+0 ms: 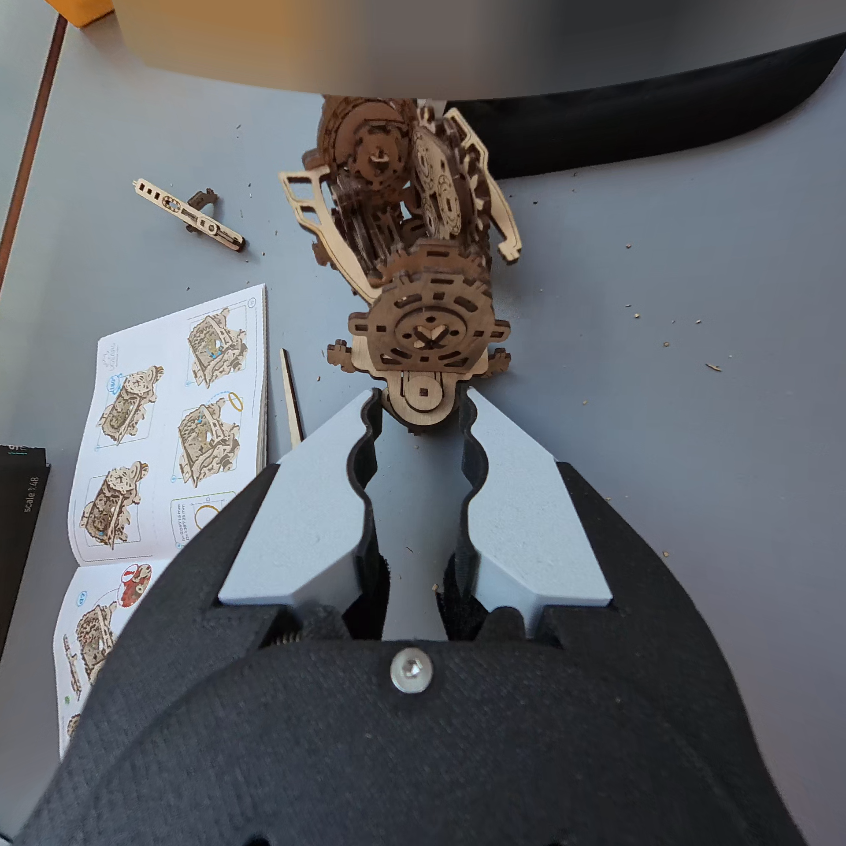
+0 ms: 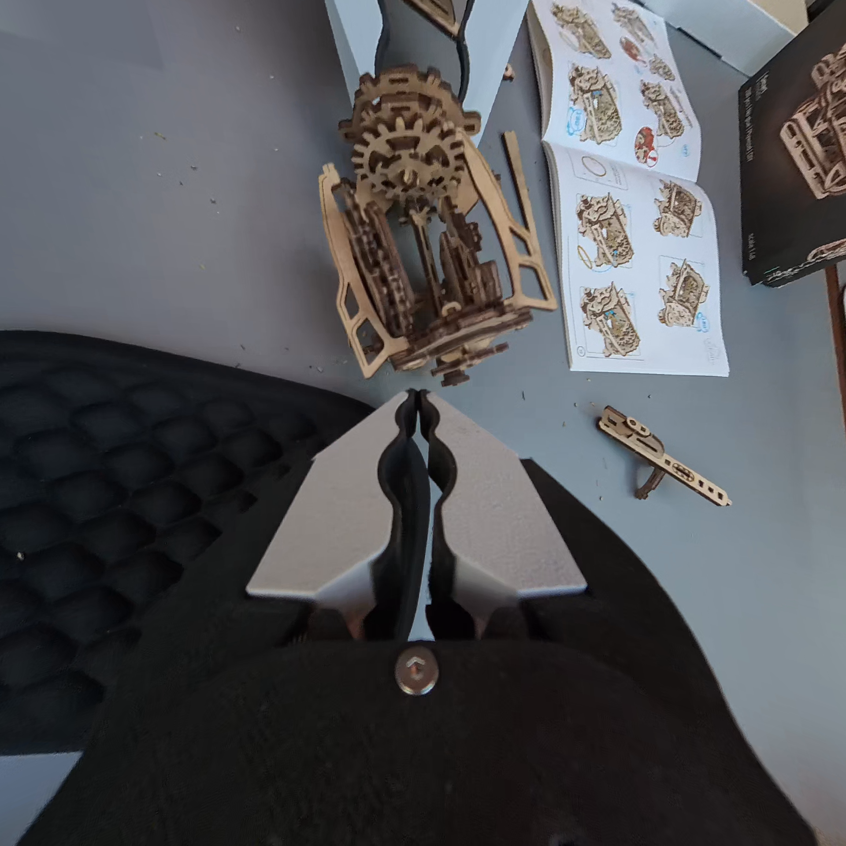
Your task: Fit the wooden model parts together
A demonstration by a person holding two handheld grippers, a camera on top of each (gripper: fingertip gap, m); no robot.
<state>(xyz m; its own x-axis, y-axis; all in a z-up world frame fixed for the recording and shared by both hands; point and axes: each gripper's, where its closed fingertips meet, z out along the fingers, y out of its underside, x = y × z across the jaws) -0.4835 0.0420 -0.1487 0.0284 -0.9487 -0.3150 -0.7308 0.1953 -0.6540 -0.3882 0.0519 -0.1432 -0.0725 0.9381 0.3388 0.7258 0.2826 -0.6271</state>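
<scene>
Black housing and pale grey fingers of the left claw [image 1: 421,398] fill the foreground of the left wrist view, its jaws spread and clamped on the rounded lower tab of the wooden model [image 1: 412,256], which stands on the grey worktop [image 1: 664,284] at 12 o'clock from the fingertips. At 10 o'clock lies a slotted wooden strip part [image 1: 190,214], well apart from the model. An open instruction booklet [image 1: 178,412] rests at 9 o'clock, with a thin wooden stick [image 1: 291,398] just beside its right edge. Wood crumbs dot the worktop toward 2 o'clock.

From the right wrist view, the right claw [image 2: 416,393] is clenched with nothing between its black pads, its tips just short of the model's [image 2: 425,238] base at 12 o'clock. A large gear crowns the model's far end. The strip part [image 2: 659,453] lies at 3 o'clock, the booklet [image 2: 631,219] at 1 o'clock, and a dark box [image 2: 796,160] at 2 o'clock. A black quilted pad [image 2: 137,480] spreads at 9 o'clock.
</scene>
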